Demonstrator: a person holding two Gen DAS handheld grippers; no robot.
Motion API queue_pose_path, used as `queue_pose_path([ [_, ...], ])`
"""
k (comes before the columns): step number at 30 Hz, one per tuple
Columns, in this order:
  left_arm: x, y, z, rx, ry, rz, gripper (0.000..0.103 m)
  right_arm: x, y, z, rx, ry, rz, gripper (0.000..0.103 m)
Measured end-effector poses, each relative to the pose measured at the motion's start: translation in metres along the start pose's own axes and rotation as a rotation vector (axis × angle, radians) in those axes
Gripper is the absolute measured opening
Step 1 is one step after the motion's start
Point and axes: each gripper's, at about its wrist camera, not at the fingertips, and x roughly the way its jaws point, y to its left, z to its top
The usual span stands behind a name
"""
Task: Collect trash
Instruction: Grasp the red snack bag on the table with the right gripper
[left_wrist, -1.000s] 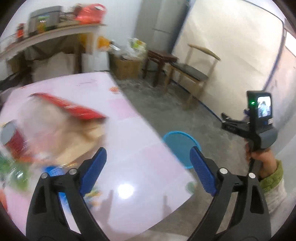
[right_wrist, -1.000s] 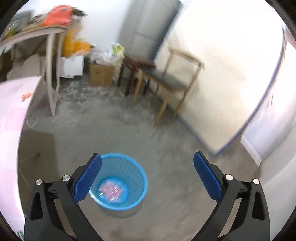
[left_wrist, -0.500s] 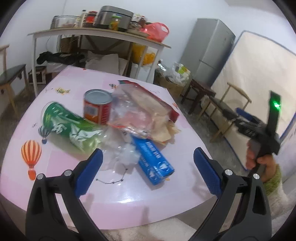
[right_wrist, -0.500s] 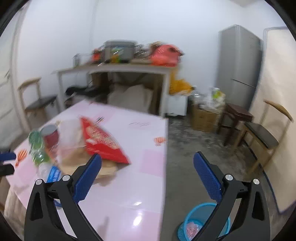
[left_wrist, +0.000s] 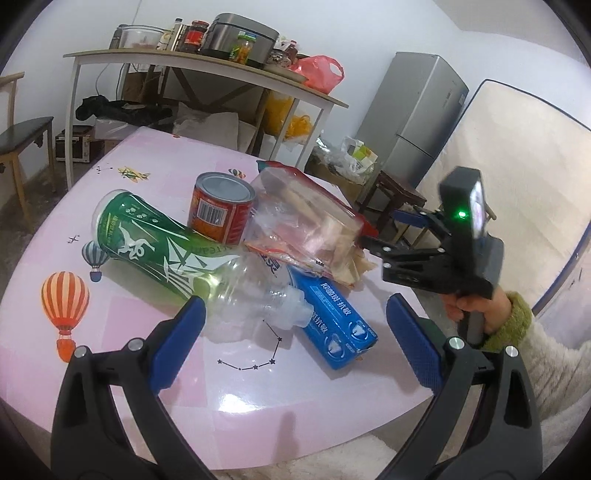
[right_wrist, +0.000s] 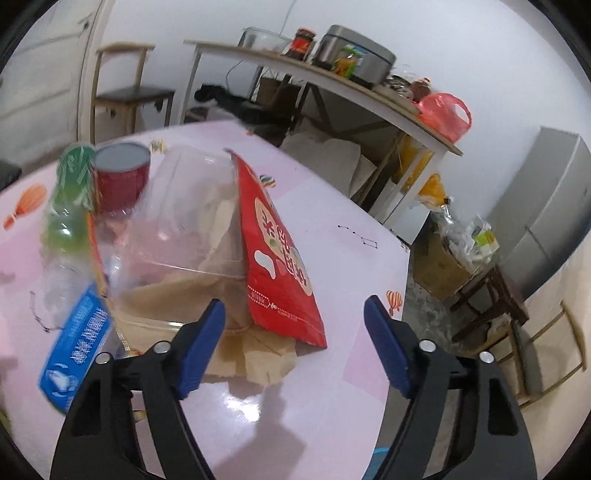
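Pink table (left_wrist: 258, 406) bears crumpled red snack bag (right_wrist: 280, 266).

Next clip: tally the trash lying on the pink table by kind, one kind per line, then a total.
Plastic bottle: 1
Tin can: 1
Blue box: 1
Red snack bag: 1
Clear plastic container: 1
Brown paper or cardboard under the pile: 1, possibly several pieces
Total: 6
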Motion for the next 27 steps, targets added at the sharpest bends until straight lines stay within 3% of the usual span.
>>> queue_pose_path([
  [4,0.004,0.001,-0.003,0.019,0.007,-0.01,0.094,0.008,0.002,0.0,-0.017,0.027,-0.015,0.045],
  [9,0.004,0.001,-0.004,0.039,-0.001,-0.024,0.094,0.005,-0.004,-0.003,0.032,0.039,-0.01,0.008],
  [20,0.0,-0.009,-0.007,0.067,-0.008,-0.029,0.094,-0.028,-0.055,-0.016,0.348,-0.004,0.063,0.004],
  [27,-0.003,-0.029,-0.012,0.116,-0.007,-0.061,0.094,-0.068,-0.101,-0.067,0.671,0.007,0.183,0.003],
])
